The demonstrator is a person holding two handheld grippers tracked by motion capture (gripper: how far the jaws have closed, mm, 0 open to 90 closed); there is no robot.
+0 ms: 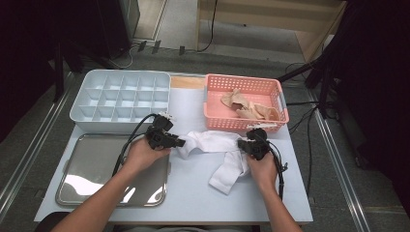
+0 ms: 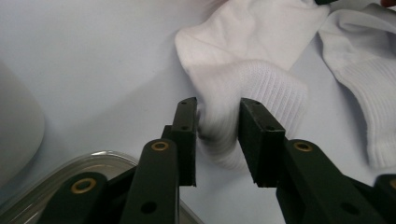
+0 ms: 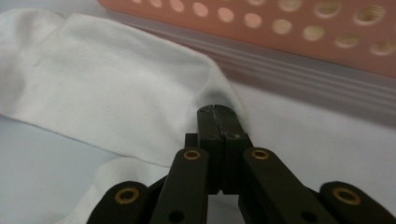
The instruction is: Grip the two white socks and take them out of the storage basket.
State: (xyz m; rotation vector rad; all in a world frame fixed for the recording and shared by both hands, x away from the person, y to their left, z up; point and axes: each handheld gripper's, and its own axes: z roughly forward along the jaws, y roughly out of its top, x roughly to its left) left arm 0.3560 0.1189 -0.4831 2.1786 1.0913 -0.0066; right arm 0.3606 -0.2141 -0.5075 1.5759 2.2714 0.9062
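With the left gripper [image 2: 217, 140] straddling the ribbed cuff of the white cotton sock [image 1: 212, 142] on the desk, jaws half-open, and the right gripper [image 3: 218, 114] shut, seemingly pinching its edge, the cuff could slip free.

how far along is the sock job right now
Early. Done: two white socks are out on the table, while beige socks lie in the pink basket. In hand: the left tool straddles a ribbed sock cuff with its jaws apart; the right tool is shut at the other sock's edge, whether pinching fabric is unclear. Left: the divided bin and metal tray hold nothing yet.
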